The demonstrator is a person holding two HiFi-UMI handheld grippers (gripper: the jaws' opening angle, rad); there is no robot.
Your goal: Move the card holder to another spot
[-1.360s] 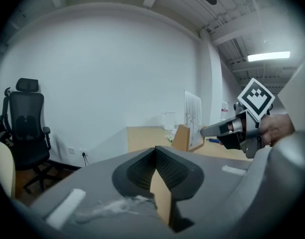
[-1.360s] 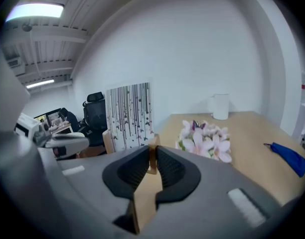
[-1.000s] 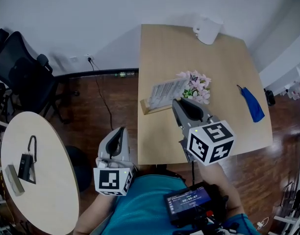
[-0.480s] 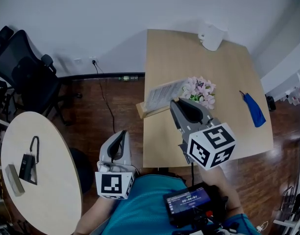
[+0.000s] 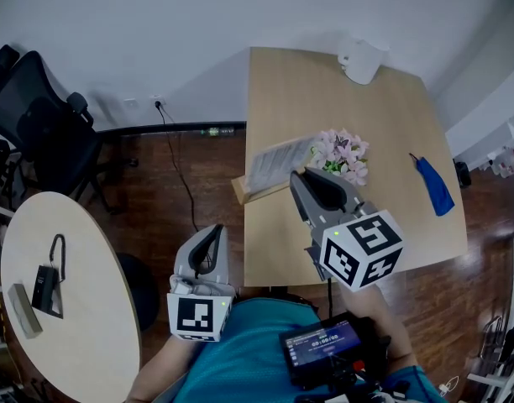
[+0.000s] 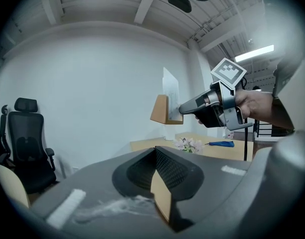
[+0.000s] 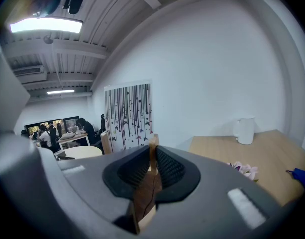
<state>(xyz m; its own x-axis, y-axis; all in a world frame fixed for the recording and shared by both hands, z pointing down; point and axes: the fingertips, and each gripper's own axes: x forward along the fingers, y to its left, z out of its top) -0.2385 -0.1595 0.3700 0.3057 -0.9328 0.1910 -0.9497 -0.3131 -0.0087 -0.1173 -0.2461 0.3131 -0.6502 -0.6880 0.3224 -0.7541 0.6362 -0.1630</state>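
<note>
Now the card holder (image 5: pixel 272 162) has drifted left: its wooden base pokes past the table's (image 5: pixel 383 124) left edge. It's lifted clear, with the right gripper (image 5: pixel 299 177) pinching the base. Left gripper (image 5: pixel 213 232) is pressed together, empty, idle below. Looks mid-carry, no new spot reached yet.

Wooden card holder (image 5: pixel 269 170), matt wood table (image 5: pixel 391 124)

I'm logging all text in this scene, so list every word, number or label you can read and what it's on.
Screen at the person's chest: timer-like digits, too blurred to read.
Card in the card holder: printed lines, too small to read.
Right marker cube and left marker cube: black-and-white squares, no words.
</note>
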